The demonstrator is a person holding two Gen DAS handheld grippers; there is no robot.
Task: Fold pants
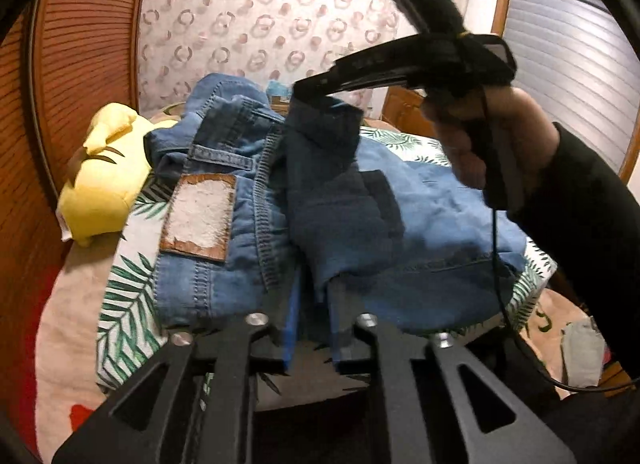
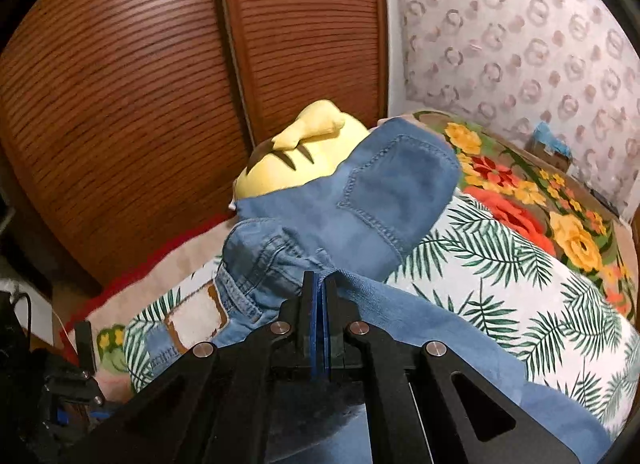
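Blue denim pants (image 1: 420,216) lie bunched on a leaf-print bedspread (image 1: 128,304), waistband and tan leather patch (image 1: 198,218) to the left. My left gripper (image 1: 316,300) is at the near edge of the pants, its jaws a little apart with a denim fold between them. My right gripper (image 1: 320,94) is held by a hand at the upper right; it is shut on a fold of the pants and lifts it. In the right wrist view, the right gripper (image 2: 320,284) pinches denim (image 2: 384,200), with a back pocket hanging beyond.
A yellow plush toy (image 1: 100,180) lies on the bed at the left, touching the pants in the right wrist view (image 2: 296,156). Wooden louvred doors (image 2: 120,104) stand behind. A floral blanket (image 2: 560,232) covers the far bed. A black cable (image 1: 500,284) hangs from the right gripper.
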